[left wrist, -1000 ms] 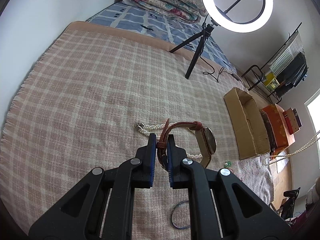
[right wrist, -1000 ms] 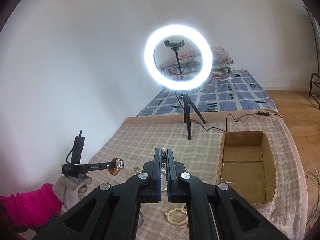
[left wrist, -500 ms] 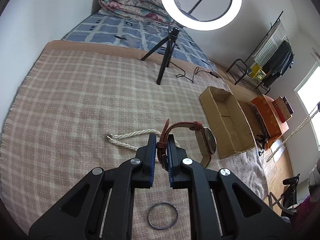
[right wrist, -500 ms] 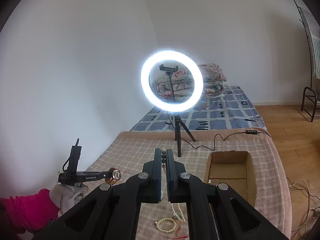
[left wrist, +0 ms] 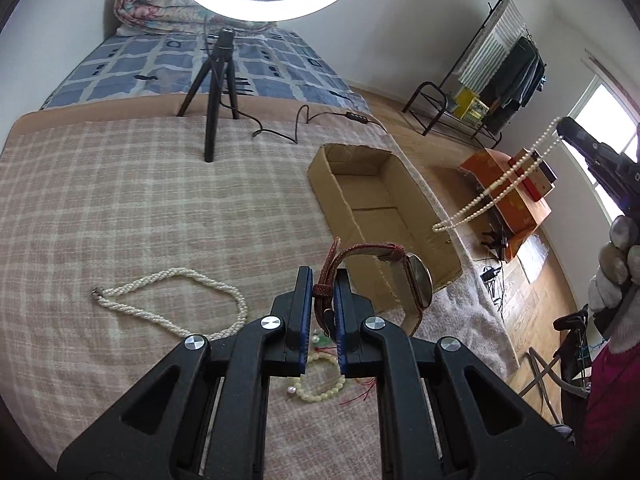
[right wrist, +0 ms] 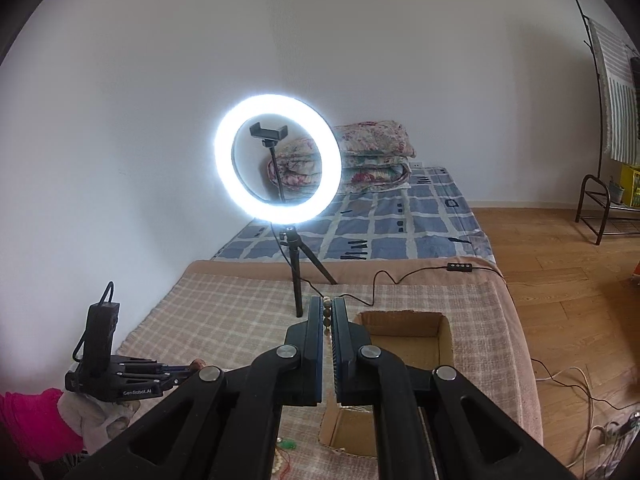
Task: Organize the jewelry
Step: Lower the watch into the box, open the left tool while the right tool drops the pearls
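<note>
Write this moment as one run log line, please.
left tool: shut on watch strap | right tool: shut on bead necklace | cardboard box: open, empty

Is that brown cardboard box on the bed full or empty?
Empty as far as shown: the cardboard box lies open-topped, and only its bare brown floor is visible; its nearest corner is hidden.

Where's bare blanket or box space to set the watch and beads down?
The cardboard box looks bare inside. The blanket is bare between the tripod and the braided necklace. It is crowded under the left claw, around the beaded bracelet.
</note>
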The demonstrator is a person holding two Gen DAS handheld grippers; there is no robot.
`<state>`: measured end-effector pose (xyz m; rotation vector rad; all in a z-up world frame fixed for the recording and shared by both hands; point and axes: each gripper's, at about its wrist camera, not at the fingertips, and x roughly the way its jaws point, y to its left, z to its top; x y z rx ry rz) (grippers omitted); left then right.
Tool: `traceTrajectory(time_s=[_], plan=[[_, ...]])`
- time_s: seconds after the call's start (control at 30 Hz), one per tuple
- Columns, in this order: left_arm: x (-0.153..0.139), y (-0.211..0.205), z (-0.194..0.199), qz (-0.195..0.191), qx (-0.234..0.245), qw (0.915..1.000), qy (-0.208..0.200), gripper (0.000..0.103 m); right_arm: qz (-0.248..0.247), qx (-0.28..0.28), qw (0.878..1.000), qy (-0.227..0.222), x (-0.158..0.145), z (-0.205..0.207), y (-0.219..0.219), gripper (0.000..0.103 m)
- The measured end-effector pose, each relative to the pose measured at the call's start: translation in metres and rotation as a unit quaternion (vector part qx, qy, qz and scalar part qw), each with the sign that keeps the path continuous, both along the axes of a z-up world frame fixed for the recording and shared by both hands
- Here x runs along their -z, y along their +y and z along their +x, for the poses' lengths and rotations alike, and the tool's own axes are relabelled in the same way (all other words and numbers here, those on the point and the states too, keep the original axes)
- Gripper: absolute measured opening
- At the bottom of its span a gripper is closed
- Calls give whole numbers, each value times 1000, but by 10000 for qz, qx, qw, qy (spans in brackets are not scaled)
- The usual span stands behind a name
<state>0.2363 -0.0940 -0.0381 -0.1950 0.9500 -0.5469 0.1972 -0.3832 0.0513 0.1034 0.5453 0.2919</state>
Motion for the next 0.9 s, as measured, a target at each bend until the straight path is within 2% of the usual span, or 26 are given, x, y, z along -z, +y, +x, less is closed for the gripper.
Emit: traceTrajectory(time_s=[0.27, 0.5, 0.9], plan=[[14, -64, 16, 4, 306, 9995, 33, 8, -199, 254, 9993, 201, 21, 46, -26, 1], [27, -111, 26, 111, 533, 9985, 17, 8, -161, 391, 9981, 455, 49, 83, -47, 1], [55, -156, 34, 341, 746, 9966, 109, 8, 64, 485, 9951, 857, 97, 128, -64, 1]])
